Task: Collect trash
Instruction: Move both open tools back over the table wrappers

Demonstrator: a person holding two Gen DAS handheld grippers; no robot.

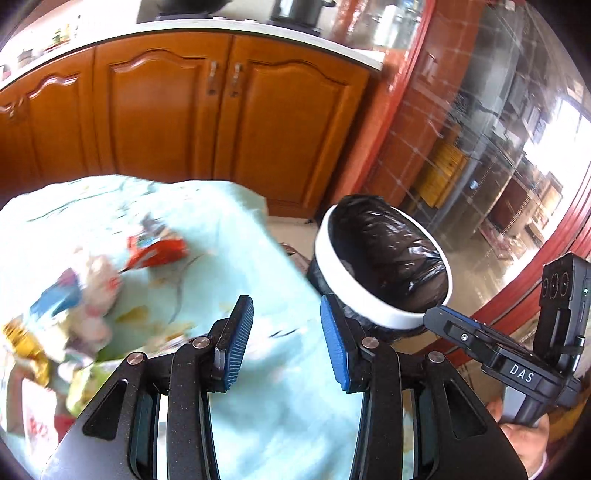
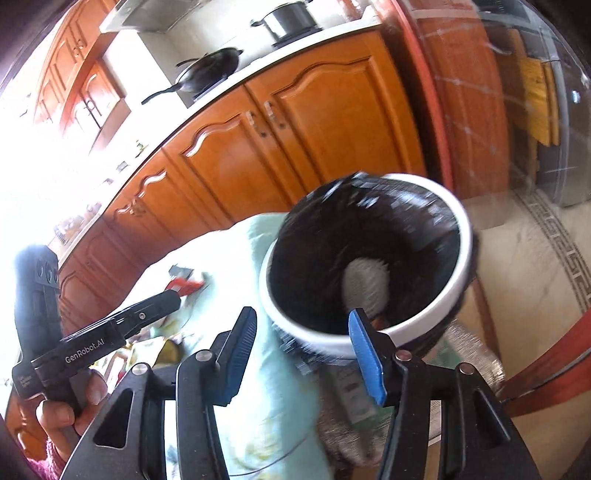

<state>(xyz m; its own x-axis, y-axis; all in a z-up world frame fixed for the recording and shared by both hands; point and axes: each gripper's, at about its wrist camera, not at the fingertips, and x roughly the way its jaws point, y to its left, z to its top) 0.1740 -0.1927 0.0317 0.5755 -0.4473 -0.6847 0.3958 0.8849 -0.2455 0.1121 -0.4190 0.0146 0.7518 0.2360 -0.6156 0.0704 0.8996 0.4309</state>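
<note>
A white-rimmed bin [image 1: 384,266] lined with a black bag stands beside the table's right edge; it also shows in the right wrist view [image 2: 369,258] with a white crumpled piece [image 2: 365,284] inside. Wrappers lie on the pale green tablecloth [image 1: 229,240]: a red packet [image 1: 155,253], and a blurred pile of wrappers [image 1: 74,325] at the left. My left gripper [image 1: 286,332] is open and empty above the table's right part. My right gripper [image 2: 303,350] is open and empty, just before the bin's near rim. It also shows in the left wrist view [image 1: 436,317].
Orange wooden cabinets [image 1: 229,110] with a white countertop stand behind the table. A wok [image 2: 210,70] and a pot [image 2: 291,20] sit on the stove. A red-framed glass door [image 1: 498,147] is at the right. Tiled floor [image 2: 517,277] lies beyond the bin.
</note>
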